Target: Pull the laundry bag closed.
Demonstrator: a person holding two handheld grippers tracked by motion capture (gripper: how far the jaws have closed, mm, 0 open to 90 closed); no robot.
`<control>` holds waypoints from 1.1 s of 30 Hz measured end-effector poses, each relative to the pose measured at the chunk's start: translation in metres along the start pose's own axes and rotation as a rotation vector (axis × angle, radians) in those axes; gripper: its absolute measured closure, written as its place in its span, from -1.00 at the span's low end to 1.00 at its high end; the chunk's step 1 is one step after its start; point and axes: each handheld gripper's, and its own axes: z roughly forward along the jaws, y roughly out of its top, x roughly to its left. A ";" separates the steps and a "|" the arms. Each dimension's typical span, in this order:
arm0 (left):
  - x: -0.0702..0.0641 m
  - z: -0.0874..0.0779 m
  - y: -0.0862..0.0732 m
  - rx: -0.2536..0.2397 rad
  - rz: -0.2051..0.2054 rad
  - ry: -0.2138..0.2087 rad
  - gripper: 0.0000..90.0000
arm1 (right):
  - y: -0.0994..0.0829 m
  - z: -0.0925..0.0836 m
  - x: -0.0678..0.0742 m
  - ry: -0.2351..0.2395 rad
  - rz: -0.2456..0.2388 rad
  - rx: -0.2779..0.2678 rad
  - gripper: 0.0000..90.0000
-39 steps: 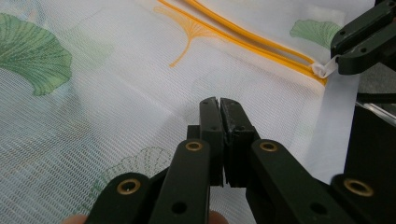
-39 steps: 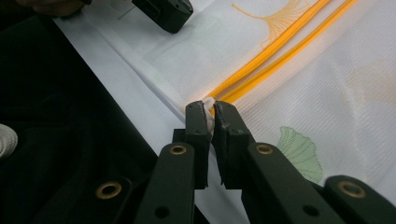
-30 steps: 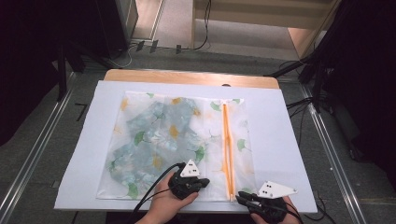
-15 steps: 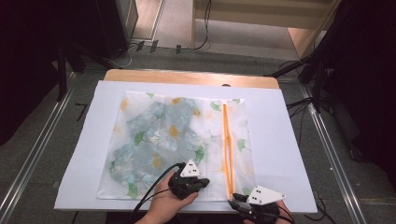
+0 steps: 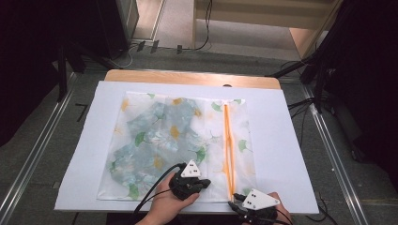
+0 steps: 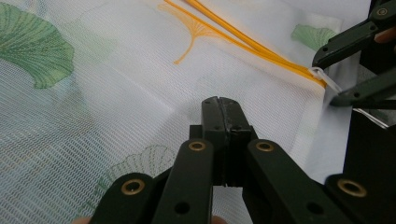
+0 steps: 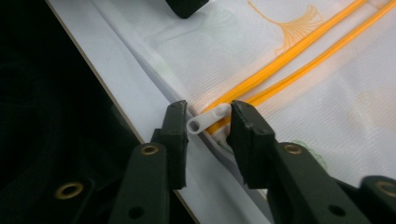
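A white mesh bag (image 5: 234, 154) printed with green and yellow leaves lies flat on the white sheet, with a bluish garment (image 5: 155, 140) inside it. Its orange zipper (image 5: 227, 136) runs from far to near. My left gripper (image 5: 205, 183) is shut, and its tips (image 6: 222, 105) rest on the mesh near the bag's front edge, left of the zipper. My right gripper (image 7: 208, 123) is at the zipper's near end. Its jaws have just been closing, and the white zipper pull (image 7: 208, 120) lies in the gap between them, not clearly pinched. From the left gripper view the pull (image 6: 324, 78) sits between those jaws.
The white sheet (image 5: 291, 154) covers a wooden table (image 5: 187, 77), and its front edge is just under my hands. Metal rails (image 5: 37, 145) run along both sides on the floor. Cables (image 5: 155, 194) trail from the grippers toward me.
The right gripper has edged left along the front edge to the zipper's near end. The left gripper has kept still on the mesh.
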 end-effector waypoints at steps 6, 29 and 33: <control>0.001 0.000 0.000 0.004 -0.001 -0.001 1.00 | -0.001 -0.005 -0.007 0.049 0.043 -0.016 0.66; 0.001 0.000 0.000 0.002 -0.003 -0.005 1.00 | -0.001 -0.010 -0.014 0.068 0.116 -0.035 0.64; 0.001 0.000 0.000 0.003 -0.001 -0.002 1.00 | -0.003 -0.004 -0.010 0.056 0.069 0.000 0.40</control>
